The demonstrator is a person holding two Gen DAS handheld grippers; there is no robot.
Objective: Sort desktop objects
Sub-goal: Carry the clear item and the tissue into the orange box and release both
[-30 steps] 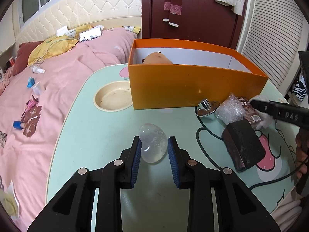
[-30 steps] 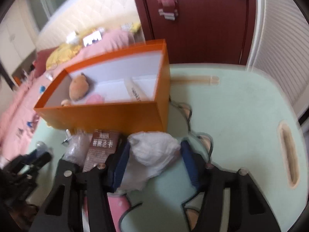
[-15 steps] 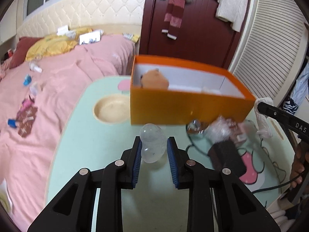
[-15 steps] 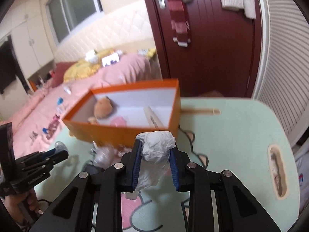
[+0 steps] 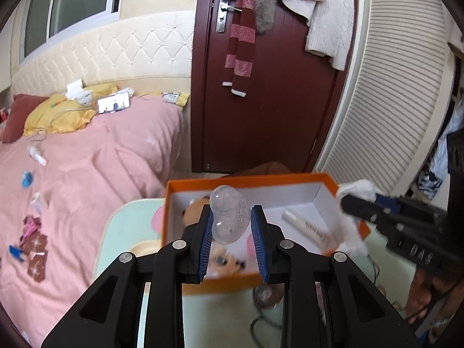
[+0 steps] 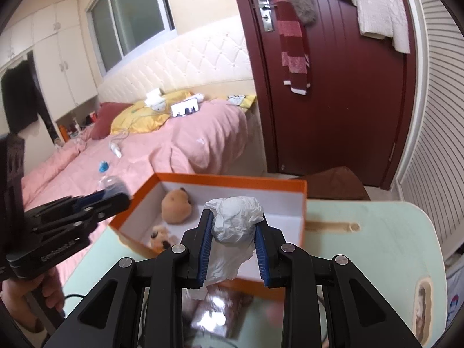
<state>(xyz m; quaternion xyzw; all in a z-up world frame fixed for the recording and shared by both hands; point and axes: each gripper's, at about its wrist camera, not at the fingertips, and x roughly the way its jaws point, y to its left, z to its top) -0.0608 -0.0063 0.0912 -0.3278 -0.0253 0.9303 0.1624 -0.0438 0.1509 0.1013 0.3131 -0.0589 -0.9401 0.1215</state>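
Note:
My left gripper (image 5: 231, 226) is shut on a clear heart-shaped plastic piece (image 5: 229, 217) and holds it in the air over the near wall of the orange box (image 5: 249, 181). My right gripper (image 6: 232, 227) is shut on a crumpled white tissue (image 6: 235, 223), raised over the same orange box (image 6: 232, 181). The box holds a brown plush toy (image 6: 175, 206), a white tube (image 5: 307, 227) and a small toy dog (image 6: 159, 236). The right gripper also shows in the left wrist view (image 5: 352, 201), the left one in the right wrist view (image 6: 116, 195).
The box stands on a light green table (image 6: 377, 246) with a dark packet (image 6: 220, 313) and a metal lid (image 5: 265, 294) in front of it. A pink bed (image 5: 87, 179) with scattered items lies left. A dark red door (image 5: 269, 116) and a slatted wardrobe (image 5: 391, 116) stand behind.
Both grippers have risen from the table with their objects and moved over the orange box. The right gripper closed on the tissue and lifted it.

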